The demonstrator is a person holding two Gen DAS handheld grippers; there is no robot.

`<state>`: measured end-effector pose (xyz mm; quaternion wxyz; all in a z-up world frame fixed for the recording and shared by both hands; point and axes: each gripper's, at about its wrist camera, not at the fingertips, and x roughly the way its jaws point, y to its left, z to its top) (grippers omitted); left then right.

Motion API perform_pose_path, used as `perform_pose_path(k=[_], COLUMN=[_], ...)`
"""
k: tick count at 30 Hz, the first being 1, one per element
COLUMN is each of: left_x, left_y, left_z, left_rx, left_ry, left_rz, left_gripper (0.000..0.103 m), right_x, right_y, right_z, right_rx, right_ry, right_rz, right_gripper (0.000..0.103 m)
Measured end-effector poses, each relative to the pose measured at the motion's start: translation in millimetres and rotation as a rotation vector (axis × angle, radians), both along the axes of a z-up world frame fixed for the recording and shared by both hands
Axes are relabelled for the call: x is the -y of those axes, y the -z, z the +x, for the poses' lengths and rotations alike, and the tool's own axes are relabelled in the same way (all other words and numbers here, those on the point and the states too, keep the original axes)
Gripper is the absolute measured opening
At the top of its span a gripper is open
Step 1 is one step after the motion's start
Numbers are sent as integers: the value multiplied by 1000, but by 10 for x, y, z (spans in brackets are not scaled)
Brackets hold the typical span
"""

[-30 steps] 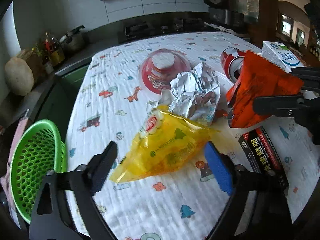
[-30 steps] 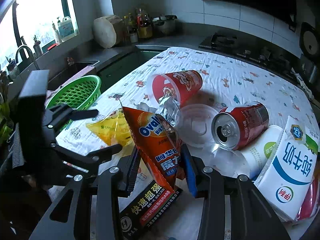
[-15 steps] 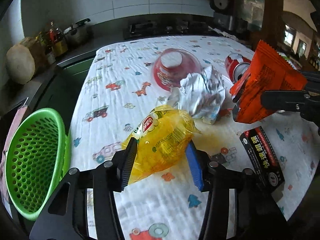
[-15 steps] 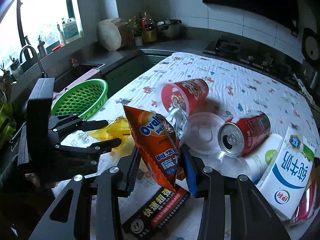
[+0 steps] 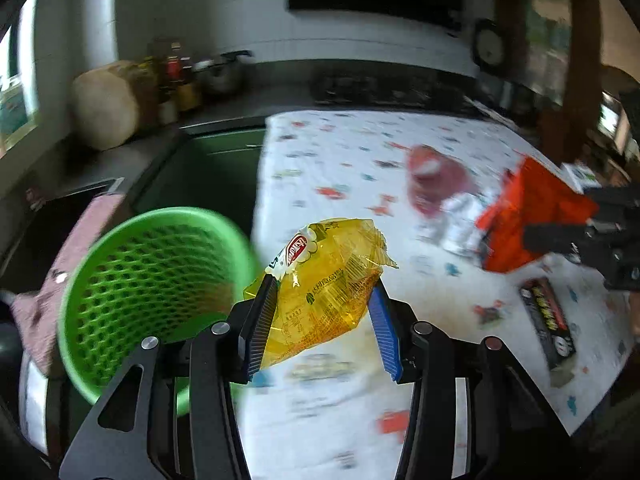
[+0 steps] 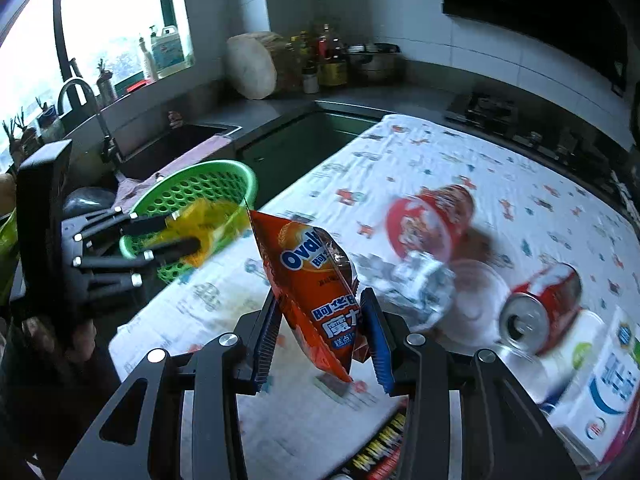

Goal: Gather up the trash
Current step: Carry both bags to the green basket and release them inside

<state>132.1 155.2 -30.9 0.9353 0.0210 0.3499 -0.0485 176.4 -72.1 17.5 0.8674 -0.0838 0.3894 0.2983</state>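
My left gripper (image 5: 320,292) is shut on a yellow plastic wrapper (image 5: 324,276) and holds it in the air just right of the green mesh basket (image 5: 132,280). In the right wrist view the left gripper (image 6: 176,232) and the yellow wrapper (image 6: 212,228) hang over the near rim of the basket (image 6: 200,184). My right gripper (image 6: 320,312) is shut on an orange Ovaltine packet (image 6: 316,280), held above the table's near edge. That packet also shows in the left wrist view (image 5: 528,220).
On the patterned tablecloth (image 6: 440,168) lie a red paper cup (image 6: 432,220), crumpled foil (image 6: 424,280), a red can (image 6: 540,312), a clear lid (image 6: 472,296), a white milk carton (image 6: 604,392) and a black box (image 5: 548,324). A sink (image 6: 168,144) and pink cloth (image 5: 84,240) lie beyond the basket.
My left gripper closed on the yellow wrapper, lifted it off the table and carried it left to the green basket. My right gripper rose and moved left with the orange packet.
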Motion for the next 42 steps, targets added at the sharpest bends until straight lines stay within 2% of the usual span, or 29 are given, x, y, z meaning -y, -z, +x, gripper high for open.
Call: perform_pose_path(k=[4,7,15,19,21,24,26,34,42], left_x=[-413,-694,-1243,-1393,-1435,-1474,-1504,-1596,-1679], left_y=[-19,23,258,365,397,425,433,361,316], left_z=[38,87,265,315,311,284,253,40,-129], left_rx=[-14,-33,-106,-131,-139,-137,-135,-103,-88], left_ry=[-101,-173,-279,-311,-325,-329,-337,-366,-401], left_rz=[2,31,33,31,30,23,21,16,-6], left_gripper=[46,46,47,53,61,63,72,78,79], right_x=[-263,-469,-948,-1150,-1235,-1387,-1490,-1894,-2209], right_y=[7,35,132,155,167,198,212,312,364], right_z=[62,104,210,266,301,340,362,486,569], right_rx=[-20,-28,-68,-75,-78,-91,-95,-139,-149], right_ry=[-41,-68,-126,-145,-153,-167,-174,-209,-231], right_rz=[17,18,18,11,11,15,16,44,52], right_gripper=[40,40,40,40,40,40,40,40,40])
